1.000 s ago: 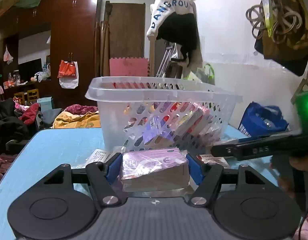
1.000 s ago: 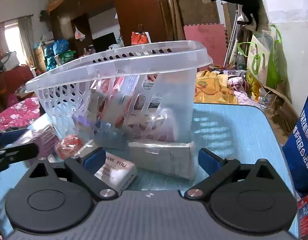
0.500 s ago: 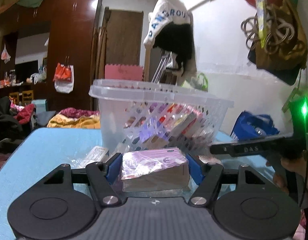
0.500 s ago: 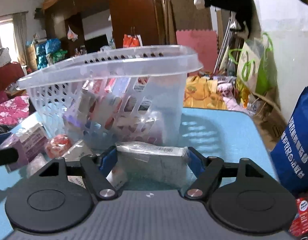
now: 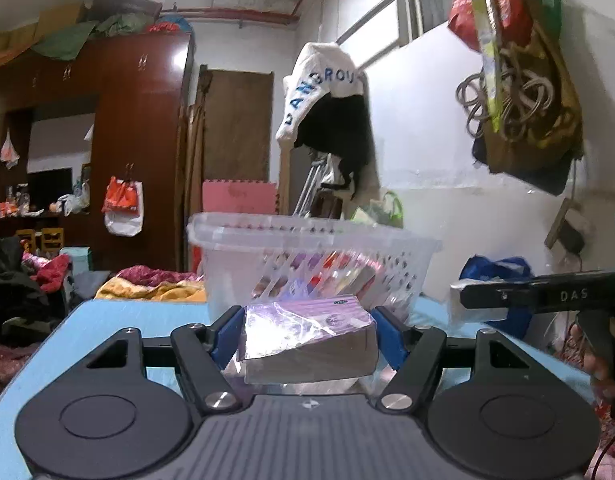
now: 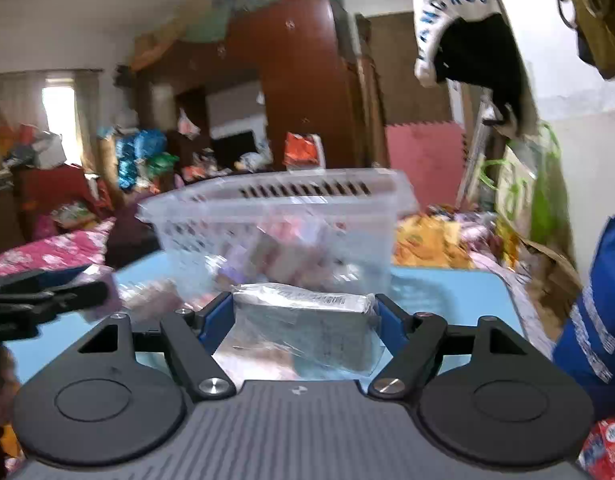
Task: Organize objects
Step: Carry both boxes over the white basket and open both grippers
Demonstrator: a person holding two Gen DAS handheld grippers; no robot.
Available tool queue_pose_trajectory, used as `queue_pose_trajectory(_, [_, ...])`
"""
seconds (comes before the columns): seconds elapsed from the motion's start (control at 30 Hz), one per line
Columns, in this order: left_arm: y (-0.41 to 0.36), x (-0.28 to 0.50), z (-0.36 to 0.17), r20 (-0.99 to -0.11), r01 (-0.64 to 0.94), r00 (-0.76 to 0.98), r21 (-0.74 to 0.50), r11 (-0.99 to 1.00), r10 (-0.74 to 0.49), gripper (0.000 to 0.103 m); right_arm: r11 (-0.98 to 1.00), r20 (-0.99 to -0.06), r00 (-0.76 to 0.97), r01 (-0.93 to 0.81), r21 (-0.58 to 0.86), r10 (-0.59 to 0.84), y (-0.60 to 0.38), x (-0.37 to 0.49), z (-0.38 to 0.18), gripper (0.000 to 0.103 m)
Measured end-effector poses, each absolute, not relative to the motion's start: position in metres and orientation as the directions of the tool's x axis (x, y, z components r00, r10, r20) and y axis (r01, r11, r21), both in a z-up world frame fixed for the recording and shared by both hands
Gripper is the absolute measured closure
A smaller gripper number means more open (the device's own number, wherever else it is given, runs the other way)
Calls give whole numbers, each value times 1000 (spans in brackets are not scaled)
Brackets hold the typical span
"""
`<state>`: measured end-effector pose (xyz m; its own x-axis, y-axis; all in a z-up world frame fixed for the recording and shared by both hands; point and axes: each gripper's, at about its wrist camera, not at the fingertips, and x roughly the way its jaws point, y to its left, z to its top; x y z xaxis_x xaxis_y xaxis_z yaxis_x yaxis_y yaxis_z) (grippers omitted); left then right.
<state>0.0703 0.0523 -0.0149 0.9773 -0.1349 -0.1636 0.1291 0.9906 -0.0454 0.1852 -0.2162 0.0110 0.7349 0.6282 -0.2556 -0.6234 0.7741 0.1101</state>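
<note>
Each gripper pinches a wrapped box between blue pads, left gripper [image 5: 305, 334] a purple box [image 5: 307, 338], right gripper [image 6: 299, 320] a grey box [image 6: 307, 330], both raised before the basket [image 5: 307, 248], likely for dropping in.

Boxes [image 5: 331, 276] in basket [image 5: 307, 236], on table [image 5: 119, 316]

Left wrist cam: sits behind its own fingers, faces nearly level over the blue table [image 5: 107, 320] toward the clear basket [image 5: 307, 248], close range. Right wrist cam: same mounting, aimed at the basket [image 6: 275, 208] from the other side, blurred. Shared: basket, table, wardrobe [image 5: 139, 120], hanging white garment [image 5: 323, 80]. Each view catches the other gripper at its edge.
</note>
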Motion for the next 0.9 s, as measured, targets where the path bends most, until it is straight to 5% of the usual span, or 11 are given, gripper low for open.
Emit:
queue_pose_trajectory(0.27, [51, 129, 69, -130, 143, 981, -26, 989, -145, 31, 784, -88, 789, -615, -84, 609, -177, 198, 88, 26])
queue_pose_trajectory(0.57, [64, 229, 88, -278, 17, 959, -102, 995, -45, 30, 769, -209, 750, -639, 15, 627, -141, 293, 103, 20])
queue_pose_trajectory(0.63, [69, 241, 81, -324, 0, 945, -119, 993, -38, 20, 805, -235, 785, -593, -16, 573, -135, 297, 99, 2])
queue_pose_trajectory(0.73, [77, 241, 70, -357, -48, 934, -68, 997, 21, 0, 820, -209, 817, -564, -95, 538, -132, 286, 95, 0])
queue_pose_trajectory(0.9, [91, 213, 71, -362, -67, 931, -49, 997, 45, 0, 781, -200, 772, -623, -52, 603, -156, 250, 88, 0])
